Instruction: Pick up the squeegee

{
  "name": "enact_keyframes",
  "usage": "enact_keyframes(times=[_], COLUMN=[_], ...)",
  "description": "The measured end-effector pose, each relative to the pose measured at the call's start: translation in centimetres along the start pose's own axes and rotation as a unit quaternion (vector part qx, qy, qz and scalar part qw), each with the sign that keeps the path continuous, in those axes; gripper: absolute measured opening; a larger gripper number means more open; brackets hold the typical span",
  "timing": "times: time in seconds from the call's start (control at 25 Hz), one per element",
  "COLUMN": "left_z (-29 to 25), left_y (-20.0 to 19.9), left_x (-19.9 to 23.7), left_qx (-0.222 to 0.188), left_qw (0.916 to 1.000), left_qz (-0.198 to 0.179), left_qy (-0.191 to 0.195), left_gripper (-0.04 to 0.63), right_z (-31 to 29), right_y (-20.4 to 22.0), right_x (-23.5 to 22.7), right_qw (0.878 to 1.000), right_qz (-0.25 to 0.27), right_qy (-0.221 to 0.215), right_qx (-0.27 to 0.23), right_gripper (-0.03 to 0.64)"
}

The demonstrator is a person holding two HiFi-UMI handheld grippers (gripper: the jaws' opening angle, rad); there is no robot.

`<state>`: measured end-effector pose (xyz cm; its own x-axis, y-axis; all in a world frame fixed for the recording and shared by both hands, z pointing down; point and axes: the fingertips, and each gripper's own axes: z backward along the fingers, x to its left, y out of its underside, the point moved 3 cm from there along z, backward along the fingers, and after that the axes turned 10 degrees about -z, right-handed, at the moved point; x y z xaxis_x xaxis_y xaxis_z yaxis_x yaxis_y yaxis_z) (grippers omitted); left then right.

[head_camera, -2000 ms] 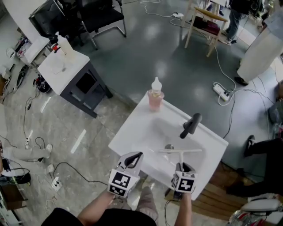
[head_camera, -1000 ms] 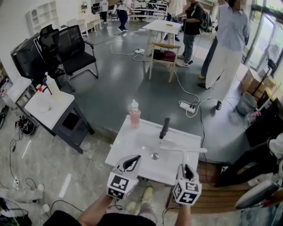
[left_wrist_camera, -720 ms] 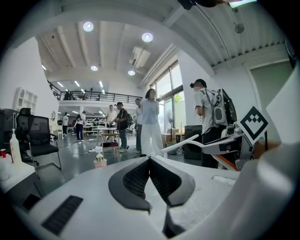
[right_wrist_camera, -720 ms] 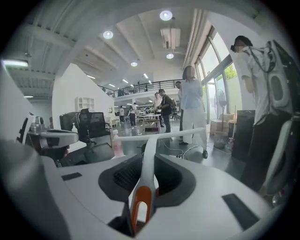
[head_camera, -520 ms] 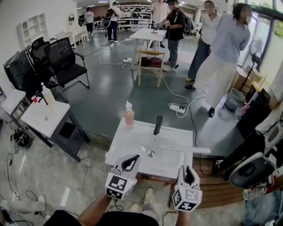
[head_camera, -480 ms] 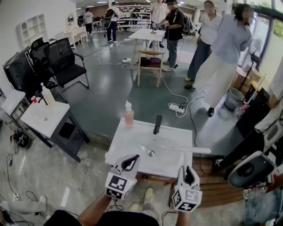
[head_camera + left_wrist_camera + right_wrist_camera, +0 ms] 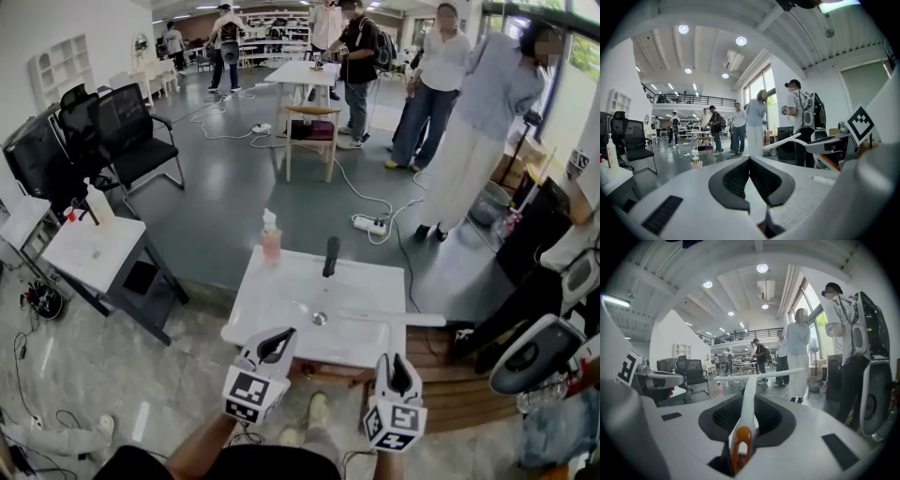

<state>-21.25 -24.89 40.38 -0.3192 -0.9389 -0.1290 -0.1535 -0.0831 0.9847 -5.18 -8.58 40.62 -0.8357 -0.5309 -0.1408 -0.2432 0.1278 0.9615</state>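
Raised above the sink (image 7: 272, 291) since earlier, squeegee (image 7: 395, 320) clamped by its handle in right gripper (image 7: 393, 369); left gripper (image 7: 273, 344) pinched together, empty.

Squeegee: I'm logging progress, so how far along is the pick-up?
Done: the right gripper is shut on the handle of the squeegee, and the blade hangs in the air, clear of the sink. In hand: the right gripper holds it roughly level near the sink's front edge. To do: nothing of the pick-up appears to remain. The left gripper is shut and empty.
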Motion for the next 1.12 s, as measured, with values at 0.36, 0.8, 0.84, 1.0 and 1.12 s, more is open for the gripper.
enact_keyframes(times=[0.36, 0.8, 0.84, 1.0, 1.12], left_z=[-0.4, -0.7, -0.7, -0.7, -0.7], left_y=[0.1, 0.8, 0.7, 0.5, 0.5], left_x=[0.3, 0.6, 0.6, 0.6, 0.5], left_qx=[0.001, 0.006, 0.007, 0.007, 0.007], left_qw=[1.0, 1.0, 1.0, 1.0, 1.0], left_qz=[0.0, 0.002, 0.003, 0.004, 0.004], left_qy=[-0.003, -0.003, -0.003, -0.003, -0.004], left_gripper=[0.003, 0.003, 0.003, 0.003, 0.003], right_z=[-0.9, -1.5, -1.5, -1.4, -1.4], right_y=[0.9, 1.1, 1.1, 0.9, 1.1], right_x=[-0.1, -0.1, 0.0, -0.2, -0.3], right_qw=[1.0, 1.0, 1.0, 1.0, 1.0], right_qz=[0.007, 0.01, 0.01, 0.01, 0.011], right_qy=[-0.001, 0.0, 0.0, 0.0, 0.001], right_qx=[0.013, 0.017, 0.017, 0.015, 0.017], right_gripper=[0.08, 0.08, 0.08, 0.08, 0.08])
